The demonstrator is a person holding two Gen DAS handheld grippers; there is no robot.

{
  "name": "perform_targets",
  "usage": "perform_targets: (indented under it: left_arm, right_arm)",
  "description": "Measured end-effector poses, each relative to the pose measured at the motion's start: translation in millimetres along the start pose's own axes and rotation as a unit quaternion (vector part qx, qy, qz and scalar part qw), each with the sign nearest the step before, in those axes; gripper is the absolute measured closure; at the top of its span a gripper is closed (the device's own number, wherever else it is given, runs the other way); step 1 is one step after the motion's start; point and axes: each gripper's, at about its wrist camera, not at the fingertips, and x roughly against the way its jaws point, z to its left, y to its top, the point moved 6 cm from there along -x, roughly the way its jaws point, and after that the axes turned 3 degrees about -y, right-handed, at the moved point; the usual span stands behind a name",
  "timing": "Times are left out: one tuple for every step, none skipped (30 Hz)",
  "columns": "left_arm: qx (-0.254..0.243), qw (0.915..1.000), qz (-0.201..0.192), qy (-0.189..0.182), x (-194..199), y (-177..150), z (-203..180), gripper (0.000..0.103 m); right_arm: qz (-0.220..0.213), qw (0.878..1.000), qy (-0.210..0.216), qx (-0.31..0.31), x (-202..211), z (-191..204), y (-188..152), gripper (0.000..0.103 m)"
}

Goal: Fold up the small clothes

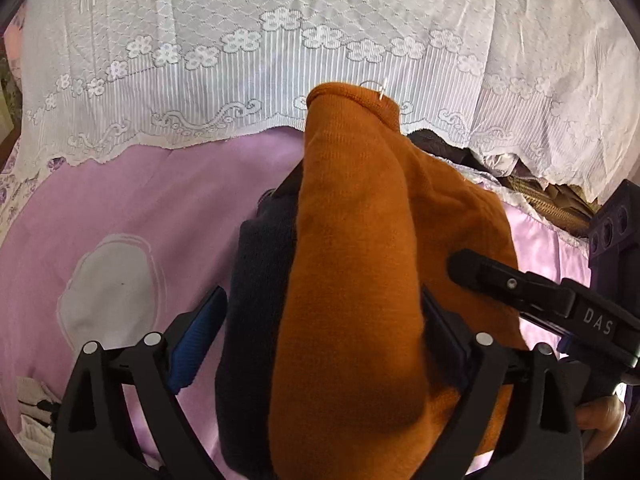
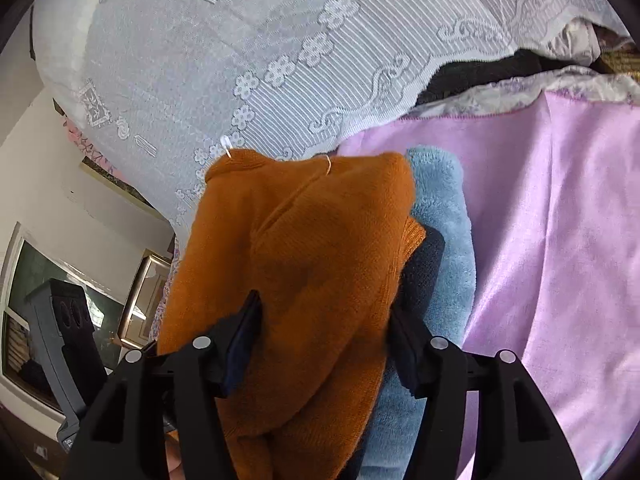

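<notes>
A folded orange knitted garment point(image 1: 360, 260) point(image 2: 304, 248) lies on top of a dark navy garment point(image 1: 260, 280) point(image 2: 424, 264). In the right wrist view a light blue fleecy piece point(image 2: 440, 220) sits under both. My left gripper point(image 1: 322, 292) stands wide open around the orange and navy pile, and its blue left pad point(image 1: 196, 340) is clear of the cloth. My right gripper point(image 2: 325, 304) straddles the orange garment from the other side with its jaws apart, and the cloth fills the gap. One of its fingers point(image 1: 480, 272) rests on the orange knit in the left wrist view.
The pile sits on a pink sheet point(image 1: 160, 200) point(image 2: 560, 240) with a white patch point(image 1: 108, 288). A white lace cover point(image 1: 320, 20) point(image 2: 240, 40) lies beyond it, over dark items point(image 2: 480, 72). A hand point(image 1: 600, 416) holds the right gripper. A wall and a window point(image 2: 40, 300) show at far left.
</notes>
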Motion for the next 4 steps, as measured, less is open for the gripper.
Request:
perform_targets:
  left_arm:
    - [-0.010,0.9998,-0.007,0.015,11,0,-1,0.013]
    - [-0.023,0.9993,-0.012,0.026,20,0,-4,0.013]
    - [-0.033,0.9988,-0.017,0.031,29,-3,-8,0.013]
    - [-0.039,0.9984,-0.021,0.036,37,-6,-11,0.011]
  right_arm:
    - [-0.011,1.000,-0.003,0.011,11,6,2,0.040]
    - [-0.017,1.000,-0.005,0.020,21,12,3,0.038]
    - [-0.018,0.999,-0.007,0.025,29,17,2,0.037]
    - [-0.021,0.999,-0.013,0.030,37,21,-1,0.037]
